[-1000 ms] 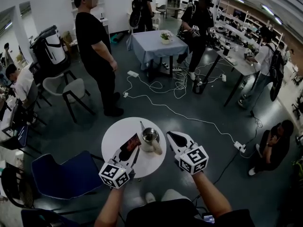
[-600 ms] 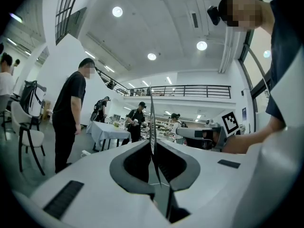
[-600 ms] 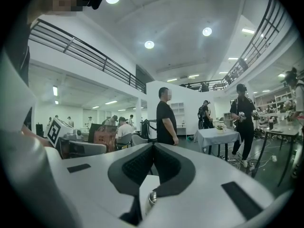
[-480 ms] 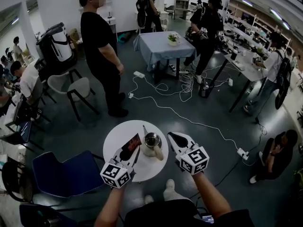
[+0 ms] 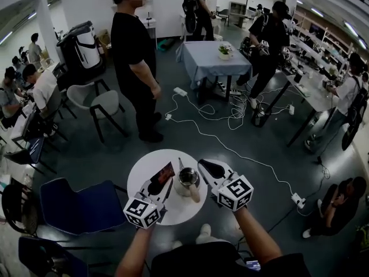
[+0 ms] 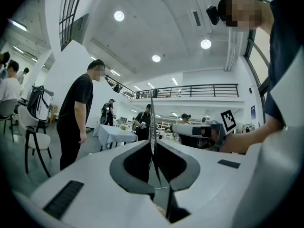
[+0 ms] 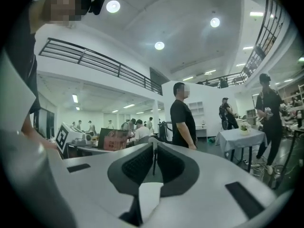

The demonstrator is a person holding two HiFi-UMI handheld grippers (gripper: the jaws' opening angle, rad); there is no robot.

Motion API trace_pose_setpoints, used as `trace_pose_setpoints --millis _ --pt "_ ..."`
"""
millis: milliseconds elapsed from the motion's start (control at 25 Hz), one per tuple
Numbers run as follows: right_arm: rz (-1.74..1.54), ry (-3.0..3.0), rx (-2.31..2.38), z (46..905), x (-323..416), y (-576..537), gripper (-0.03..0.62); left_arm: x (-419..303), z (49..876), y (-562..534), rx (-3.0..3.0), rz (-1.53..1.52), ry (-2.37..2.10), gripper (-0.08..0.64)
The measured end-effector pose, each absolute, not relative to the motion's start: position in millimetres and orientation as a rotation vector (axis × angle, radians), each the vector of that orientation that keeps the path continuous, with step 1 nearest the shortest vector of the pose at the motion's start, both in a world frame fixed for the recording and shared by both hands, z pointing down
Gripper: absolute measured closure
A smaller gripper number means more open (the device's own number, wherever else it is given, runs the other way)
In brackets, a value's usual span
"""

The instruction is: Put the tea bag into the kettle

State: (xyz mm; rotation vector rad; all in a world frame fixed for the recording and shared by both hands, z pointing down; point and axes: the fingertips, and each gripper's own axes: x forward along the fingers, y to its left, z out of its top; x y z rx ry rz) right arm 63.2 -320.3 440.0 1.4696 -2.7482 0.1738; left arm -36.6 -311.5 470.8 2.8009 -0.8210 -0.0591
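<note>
Left claw (image 5: 164,187) grips tea bag (image 5: 164,173), right claw (image 5: 203,165) shut, empty
We've edged right nearer kettle (image 5: 188,178); bag not in yet

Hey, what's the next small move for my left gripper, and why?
Probably swing the left gripper sideways toward the kettle, so that the tea bag it pinches ends up over the open mouth. The bag sits beside the kettle, above the table, and the right gripper is shut on the kettle's other side.
</note>
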Motion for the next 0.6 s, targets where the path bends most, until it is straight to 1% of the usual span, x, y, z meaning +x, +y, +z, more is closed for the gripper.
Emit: trace_pose_setpoints --millis 160,200,240,280,440,600 --pt "0.182 -2.877 1.300 433 41 -330 0.568 -32 473 -316 2.800 -0.052 -0.825 0.522" --pt "0.195 -2.916 1.240 432 35 -331 0.528 -29 474 -316 2.804 -0.045 -0.812 0.522" --pt "0.206 -2.950 1.175 431 29 -332 0.457 -27 476 -317 2.812 -0.038 -0.793 0.522" --pt "0.208 -2.975 1.115 431 23 -333 0.443 -25 478 -317 2.821 -0.032 -0.771 0.522" --pt "0.204 -3.052 0.925 428 3 -335 0.434 -22 479 -317 2.838 -0.007 -0.670 0.522" --pt "0.253 -3.128 0.738 427 -16 -327 0.393 -21 476 -308 2.840 -0.019 -0.527 0.522"
